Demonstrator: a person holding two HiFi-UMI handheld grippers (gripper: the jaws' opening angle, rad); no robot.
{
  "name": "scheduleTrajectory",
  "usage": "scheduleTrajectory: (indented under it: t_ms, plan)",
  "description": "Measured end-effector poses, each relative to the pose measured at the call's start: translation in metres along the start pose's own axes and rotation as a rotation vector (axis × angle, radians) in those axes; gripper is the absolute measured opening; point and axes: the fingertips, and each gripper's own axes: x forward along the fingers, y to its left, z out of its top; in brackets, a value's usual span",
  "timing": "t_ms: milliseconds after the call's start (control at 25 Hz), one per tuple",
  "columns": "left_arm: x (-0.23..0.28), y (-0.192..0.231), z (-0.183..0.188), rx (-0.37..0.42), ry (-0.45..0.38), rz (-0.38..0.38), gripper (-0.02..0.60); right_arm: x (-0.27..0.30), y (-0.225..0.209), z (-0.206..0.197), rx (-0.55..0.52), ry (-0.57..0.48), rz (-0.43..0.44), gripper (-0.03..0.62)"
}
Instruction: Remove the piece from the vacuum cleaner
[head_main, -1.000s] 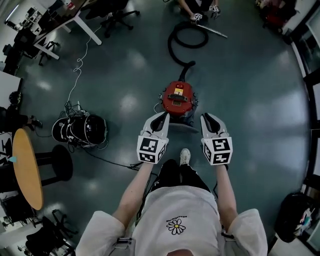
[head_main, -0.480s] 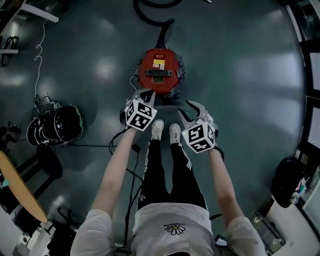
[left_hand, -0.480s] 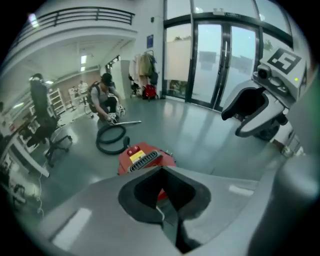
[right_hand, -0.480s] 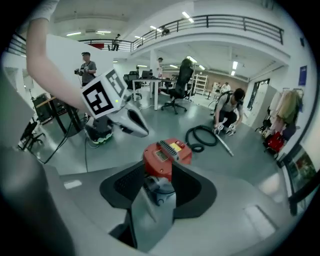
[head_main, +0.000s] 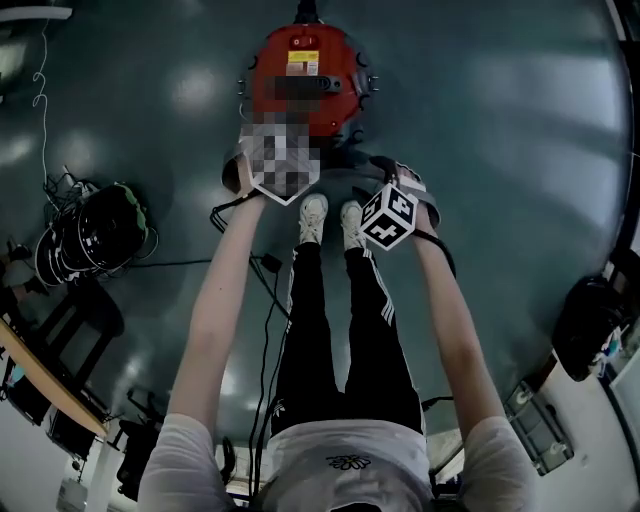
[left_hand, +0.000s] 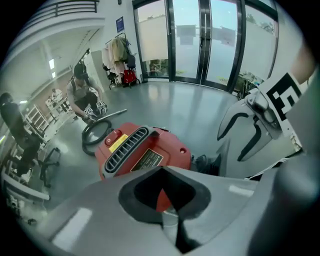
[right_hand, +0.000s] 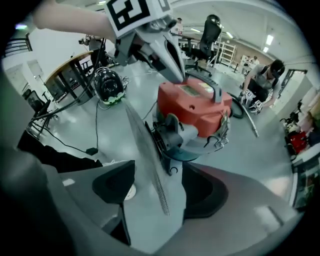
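Note:
The red vacuum cleaner stands on the floor just beyond the person's shoes. My right gripper hangs low at its near right side. Its jaws have just been opening and now stand open. A thin grey flat piece with a mesh edge leans at the vacuum's base and runs between the pads without being pressed. My left gripper is shut and empty, close over the vacuum's near left edge. A mosaic patch covers most of it in the head view.
A black bundle of gear with cables lies on the floor to the left, and a cable runs past the shoes. A wooden table edge is at the lower left, a black bag at the right. A crouching person holds the hose far behind.
Both grippers have dropped from waist height down to the vacuum, and the head has leaned over it. The right jaws went from shut to open around the grey piece.

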Motion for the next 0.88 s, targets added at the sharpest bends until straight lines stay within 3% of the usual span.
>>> scheduleTrajectory:
  t_ms: [120, 280, 320, 400, 520, 720, 880]
  plan:
    - [0.012, -0.002, -0.008, 0.009, 0.011, -0.006, 0.002, 0.020, -0.001, -0.012, -0.021, 0.048, 0.034, 0.314]
    - [0.014, -0.001, -0.010, -0.027, -0.004, -0.010, 0.002, 0.046, 0.005, -0.025, -0.064, 0.119, 0.073, 0.266]
    - [0.015, 0.000, -0.010, -0.024, 0.003, -0.006, 0.002, 0.052, 0.008, -0.029, -0.094, 0.148, 0.077, 0.222]
    - [0.017, -0.001, -0.010, -0.005, 0.025, 0.002, 0.002, 0.059, 0.010, -0.034, -0.149, 0.192, 0.071, 0.040]
    - [0.017, -0.002, -0.009, 0.007, 0.052, 0.000, 0.002, 0.058, 0.012, -0.035, -0.147, 0.205, 0.081, 0.037]
    - [0.015, -0.001, -0.010, -0.035, 0.036, -0.031, 0.002, 0.055, 0.028, -0.037, -0.192, 0.205, 0.096, 0.037]
    - [0.016, -0.001, -0.010, -0.061, 0.023, -0.039, 0.002, 0.055, 0.040, -0.039, -0.176, 0.203, 0.061, 0.037]
